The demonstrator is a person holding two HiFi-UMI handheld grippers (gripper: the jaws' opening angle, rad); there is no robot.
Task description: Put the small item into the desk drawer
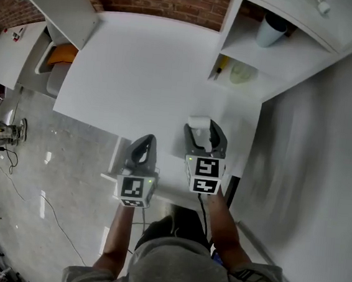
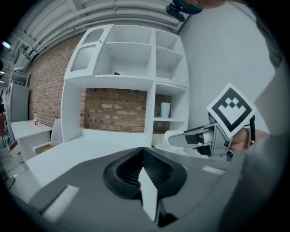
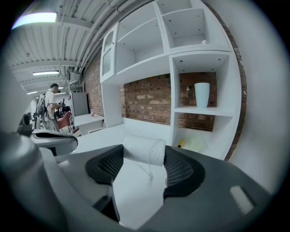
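- Right gripper (image 1: 201, 127) pinches a white thread roll (image 1: 197, 121) above the desk (image 1: 139, 71); left gripper (image 1: 144, 143) is pressed together, empty.
- Carrying step, I judge; next, the drawer probably needs finding and opening.

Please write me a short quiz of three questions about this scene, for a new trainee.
1. What is between the jaws of the right gripper?
A) a red ball
B) a roll of white thread
C) nothing
2. True or false: the left gripper holds something.
3. Fill the gap: the white cup stands on a ____.

Key: 1 B. 2 False: its jaws are together, with nothing between them. 3 shelf.
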